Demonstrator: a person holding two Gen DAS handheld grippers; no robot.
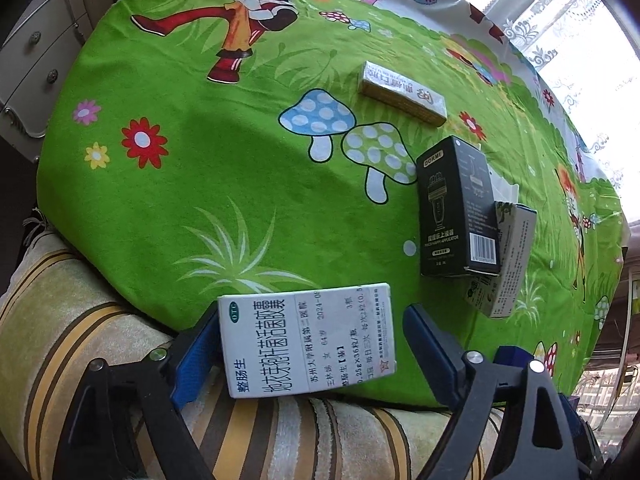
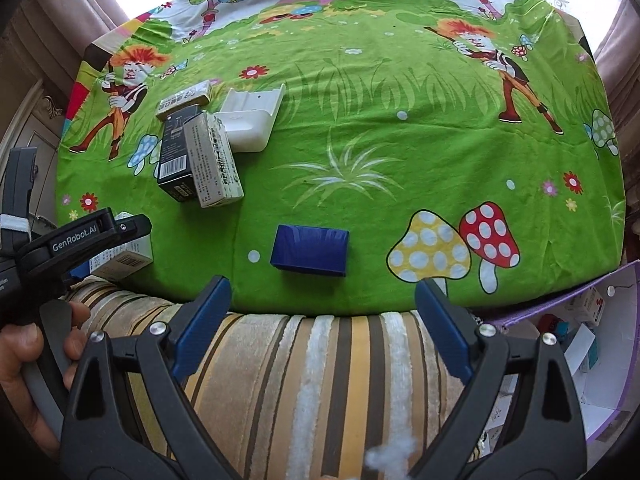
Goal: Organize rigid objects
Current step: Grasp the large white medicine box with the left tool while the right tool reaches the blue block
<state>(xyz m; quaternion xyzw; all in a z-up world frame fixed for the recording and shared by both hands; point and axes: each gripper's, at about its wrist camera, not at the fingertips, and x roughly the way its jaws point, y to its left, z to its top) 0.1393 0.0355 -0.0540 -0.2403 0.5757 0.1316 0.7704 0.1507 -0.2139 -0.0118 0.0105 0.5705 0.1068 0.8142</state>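
Observation:
A white medicine box [image 1: 308,340] lies at the near edge of the green cartoon cloth [image 1: 200,168], between the open fingers of my left gripper [image 1: 316,356]; the left pad touches it, the right pad stands apart. The box also shows under the left gripper in the right wrist view [image 2: 124,256]. A black box [image 1: 456,208] stands beside a white printed box [image 1: 504,260], and a gold box [image 1: 404,92] lies farther off. My right gripper [image 2: 320,328] is open and empty, just short of a blue box [image 2: 310,250].
A white open case [image 2: 250,116] lies behind the box cluster [image 2: 200,152]. A striped cushion [image 2: 320,380] runs along the near edge. A purple-edged bin with small items [image 2: 592,344] sits at right. A white dresser [image 1: 36,64] stands left. A curtained window lies beyond.

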